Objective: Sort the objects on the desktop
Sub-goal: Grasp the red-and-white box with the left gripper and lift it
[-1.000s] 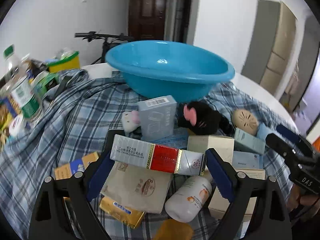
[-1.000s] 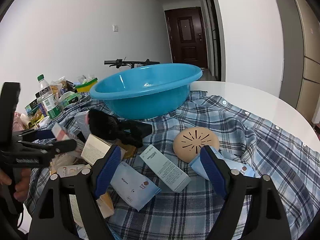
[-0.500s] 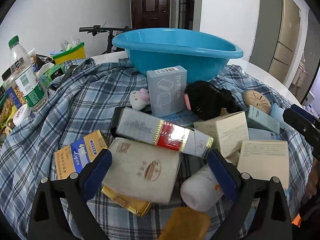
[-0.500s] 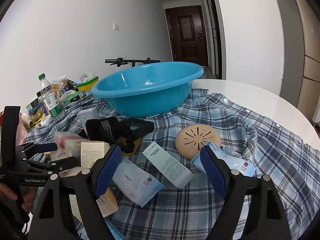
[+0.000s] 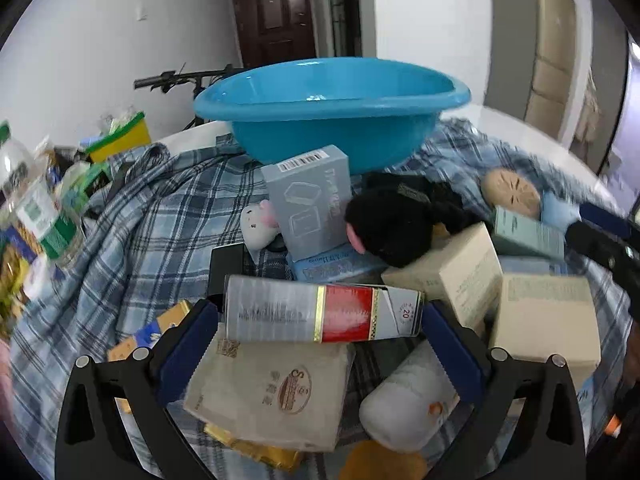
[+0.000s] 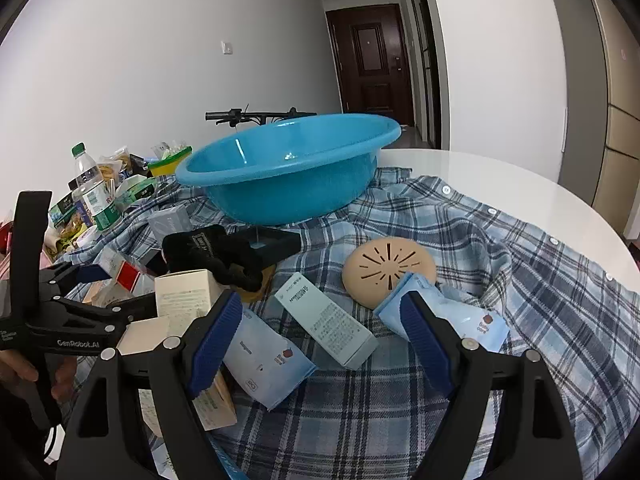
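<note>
Since a second ago the left gripper (image 5: 320, 332) has just been opening to its widest, its pads flanking the silver-and-red carton (image 5: 320, 314) without pressing it. Best to centre, then close on the carton's ends and lift clear toward the far blue basin (image 5: 332, 112) (apparently empty). Near it, a white bottle (image 5: 408, 400) and beige packet (image 5: 272, 388) crowd underneath. The right gripper (image 6: 320, 328) hangs half open, holding nothing, over the teal box (image 6: 326, 320).

White table (image 6: 500, 176) under plaid shirt (image 6: 520, 264)

I see the water bottle (image 5: 28, 200) all blurry at the left edge. The orange thing (image 5: 384, 462) is cut off below.
</note>
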Tool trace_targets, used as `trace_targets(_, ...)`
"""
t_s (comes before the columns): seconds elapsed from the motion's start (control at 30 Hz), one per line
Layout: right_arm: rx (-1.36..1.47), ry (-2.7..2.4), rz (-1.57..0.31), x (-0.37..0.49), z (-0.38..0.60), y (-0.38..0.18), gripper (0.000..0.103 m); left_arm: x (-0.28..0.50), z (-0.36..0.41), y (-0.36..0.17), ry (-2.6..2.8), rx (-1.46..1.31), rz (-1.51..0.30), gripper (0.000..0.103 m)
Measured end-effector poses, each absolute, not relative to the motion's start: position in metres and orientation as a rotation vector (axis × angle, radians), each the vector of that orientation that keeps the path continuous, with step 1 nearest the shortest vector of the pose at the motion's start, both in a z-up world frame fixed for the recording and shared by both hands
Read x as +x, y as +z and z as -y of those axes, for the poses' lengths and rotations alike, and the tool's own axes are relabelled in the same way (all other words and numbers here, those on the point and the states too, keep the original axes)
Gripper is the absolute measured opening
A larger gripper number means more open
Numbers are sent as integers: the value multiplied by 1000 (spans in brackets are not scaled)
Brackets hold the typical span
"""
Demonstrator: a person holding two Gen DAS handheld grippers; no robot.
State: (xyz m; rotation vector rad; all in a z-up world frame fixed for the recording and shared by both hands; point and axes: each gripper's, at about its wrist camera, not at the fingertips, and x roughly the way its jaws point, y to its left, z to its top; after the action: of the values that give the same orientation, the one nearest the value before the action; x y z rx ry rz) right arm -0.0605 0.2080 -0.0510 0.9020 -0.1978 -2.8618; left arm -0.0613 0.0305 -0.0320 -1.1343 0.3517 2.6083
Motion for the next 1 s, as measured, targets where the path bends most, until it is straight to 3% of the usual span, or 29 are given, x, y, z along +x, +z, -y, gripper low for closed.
trace_targets(0.1, 914, -2852, 205, -61, -208, -55, 80, -53, -33, -28, 2601, -1119, -418, 103)
trace_targets(0.37, 916, -2844, 230, -61, -211, -55, 80, -74, -34, -37, 2616, -1245, -391, 103)
trace_targets(0.6, 926, -2855, 249, -62, -217, -54, 80, -83, -27, -42, 2596, -1268, -299, 103)
trace_targets(0.67, 929, -2855, 250, -63, -217, -54, 80, -80, -23, -37, 2624, -1218, -256, 93)
trace_targets(1.0, 916, -2856, 169, -60, -212, -40, 82, -54, 7, 2, 2772, -997, -18, 92)
